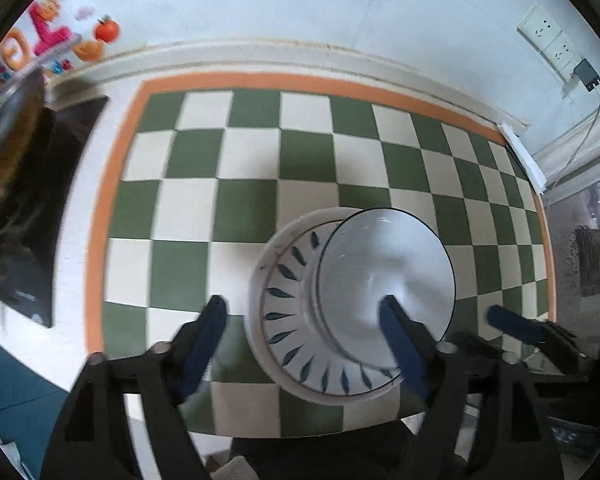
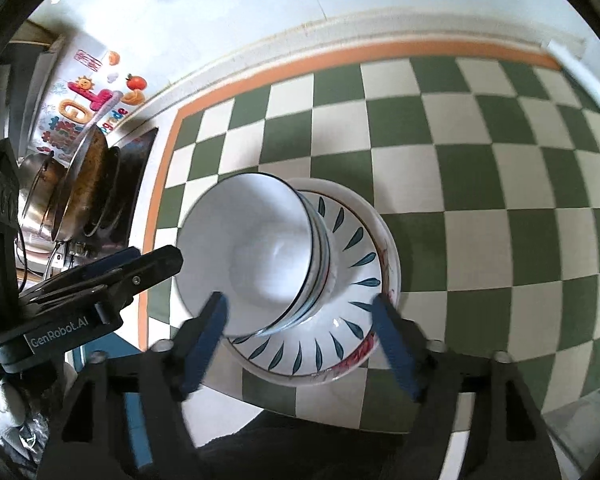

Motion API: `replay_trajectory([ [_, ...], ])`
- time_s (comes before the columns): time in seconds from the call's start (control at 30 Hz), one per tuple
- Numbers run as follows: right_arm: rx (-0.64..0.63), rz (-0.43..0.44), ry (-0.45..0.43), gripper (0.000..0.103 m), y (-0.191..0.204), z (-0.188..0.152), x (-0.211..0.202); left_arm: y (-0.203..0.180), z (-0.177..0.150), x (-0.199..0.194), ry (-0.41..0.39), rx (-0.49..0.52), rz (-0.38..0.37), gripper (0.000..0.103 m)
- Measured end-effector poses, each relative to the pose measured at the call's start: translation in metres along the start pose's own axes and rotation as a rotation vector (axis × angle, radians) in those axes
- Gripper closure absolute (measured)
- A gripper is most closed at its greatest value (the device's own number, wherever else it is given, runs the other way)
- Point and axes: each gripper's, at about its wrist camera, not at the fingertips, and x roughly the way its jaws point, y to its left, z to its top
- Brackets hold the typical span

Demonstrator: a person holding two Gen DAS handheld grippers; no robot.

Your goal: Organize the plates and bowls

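Both claws, left claw (image 1: 304, 320) and right claw (image 2: 300, 316), stand wide, holding nothing; the stacked bowls (image 2: 260, 248) seemingly lean on the plates (image 2: 352, 320), so centring them gently suits best.

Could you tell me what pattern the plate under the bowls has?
Dark blue leaf strokes on white plate; clearest in right wrist view.

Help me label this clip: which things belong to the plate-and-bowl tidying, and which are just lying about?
Job:
white bowls, nested
leaf-pattern plate
red-pattern plate underneath
left gripper
right gripper

Lying about:
pans
wall stickers
wall socket
checkered mat
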Motion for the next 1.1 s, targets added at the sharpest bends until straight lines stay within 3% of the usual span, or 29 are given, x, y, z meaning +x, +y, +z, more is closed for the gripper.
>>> replay_trajectory([
  [0.03, -0.006, -0.009, -0.015, 0.015, 0.003, -0.003, -0.007, -0.001, -0.003, -0.006, -0.017, 0.005, 0.021, 0.009],
  [0.3, -0.057, -0.120, -0.179, 0.004, 0.020, -0.028, -0.073, -0.011, -0.029, -0.057, -0.155, 0.008, 0.071, 0.004],
  [0.47, -0.085, -0.119, -0.247, 0.003, 0.025, -0.054, -0.115, -0.025, -0.053, -0.089, -0.244, 0.013, 0.087, 0.004],
  [0.63, -0.125, -0.116, -0.303, 0.002, 0.032, -0.092, -0.158, -0.037, -0.092, -0.129, -0.339, -0.004, 0.120, 0.004],
  [1.1, -0.199, -0.140, -0.449, 0.001, 0.064, -0.205, -0.274, -0.057, -0.190, -0.231, -0.472, -0.005, 0.103, 0.000],
])
